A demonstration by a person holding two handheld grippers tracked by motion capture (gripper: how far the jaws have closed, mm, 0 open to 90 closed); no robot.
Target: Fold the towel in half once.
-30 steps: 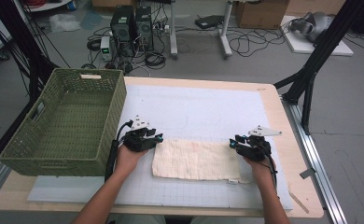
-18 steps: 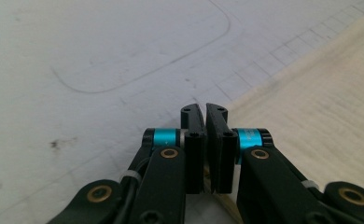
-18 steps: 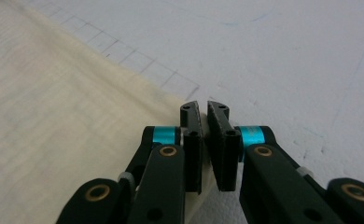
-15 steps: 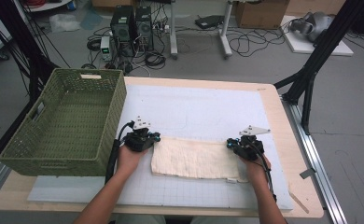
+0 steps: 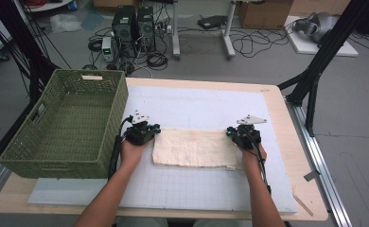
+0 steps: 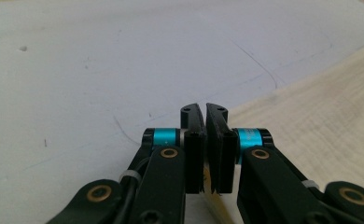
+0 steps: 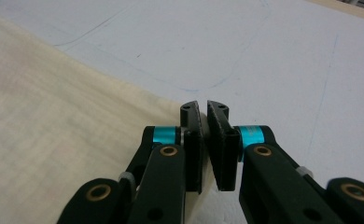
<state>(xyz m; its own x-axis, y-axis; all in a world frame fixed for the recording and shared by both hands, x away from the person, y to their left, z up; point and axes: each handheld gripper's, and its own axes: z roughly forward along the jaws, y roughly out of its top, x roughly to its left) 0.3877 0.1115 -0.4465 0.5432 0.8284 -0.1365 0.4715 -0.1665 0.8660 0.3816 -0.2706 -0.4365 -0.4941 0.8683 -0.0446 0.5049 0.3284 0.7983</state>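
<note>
A pale wooden desk (image 5: 286, 101) is carrying a white gridded mat (image 5: 197, 106) that is covering most of its top, and a large green woven plastic basket (image 5: 64, 125) is standing on the desk's left edge, hanging a little over the near left corner. A cream rectangular cloth (image 5: 192, 147), folded flat, is lying on the mat toward the desk's near edge, roughly midway between left and right, well apart from the basket. The left gripper (image 5: 147, 132) is sitting at the cloth's far left corner and the right gripper (image 5: 238, 134) at its far right corner. Earlier frames being given, both pairs of jaws have just been closing: in the left gripper view the left gripper (image 6: 204, 114) is showing its jaws pressed together with a sliver of cream fabric between the pads, while the right gripper (image 7: 203, 112) is standing with its jaws nearly together at the cloth's corner, though whether fabric is caught there is hard to tell. The likely risk is an uneven hold: if one side is pinching only a thin edge or a single layer, that corner could be slipping free on lifting, leaving the cloth sagging, unfolding or dragging across the mat.
</note>
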